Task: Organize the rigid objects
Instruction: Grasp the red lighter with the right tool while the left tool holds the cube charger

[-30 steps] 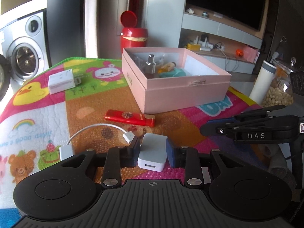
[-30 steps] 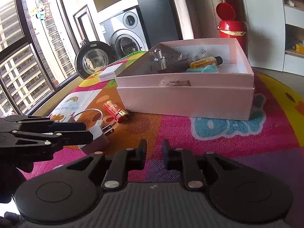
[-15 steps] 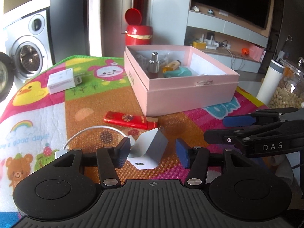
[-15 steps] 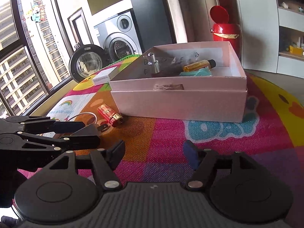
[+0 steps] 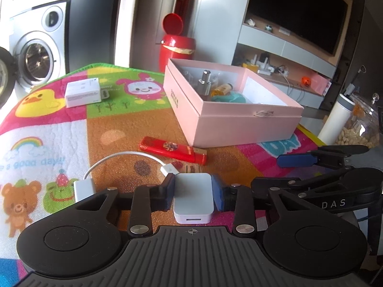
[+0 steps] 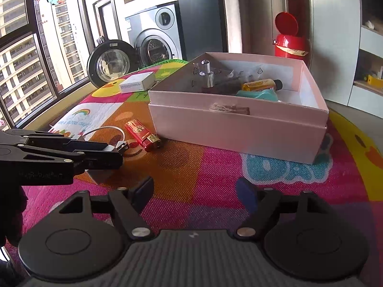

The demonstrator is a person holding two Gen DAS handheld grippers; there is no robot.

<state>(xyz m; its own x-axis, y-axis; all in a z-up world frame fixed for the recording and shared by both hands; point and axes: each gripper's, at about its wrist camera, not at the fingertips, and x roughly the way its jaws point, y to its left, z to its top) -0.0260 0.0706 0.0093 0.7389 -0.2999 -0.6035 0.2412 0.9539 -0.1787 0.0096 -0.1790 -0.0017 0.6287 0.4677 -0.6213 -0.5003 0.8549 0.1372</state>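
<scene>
Left hand-held gripper (image 5: 193,189): jaws just closed in, blue pads now pressing both sides of a white USB charger block (image 5: 193,197), smooth plastic w/ rounded corners, port facing cam, just above the woven cartoon-print mat (image 5: 47,129) on the desk. Right hand-held gripper (image 6: 195,191): jaws apart, nothing btwn them. Glossy red lighter (image 5: 173,149) lies flat nr a looped white cable (image 5: 124,157). Pink cardboard box (image 5: 229,122), lidless, holds a metal-capped bottle (image 5: 205,81) + amber vial (image 5: 221,89). White carton (image 5: 82,92) far left.
</scene>
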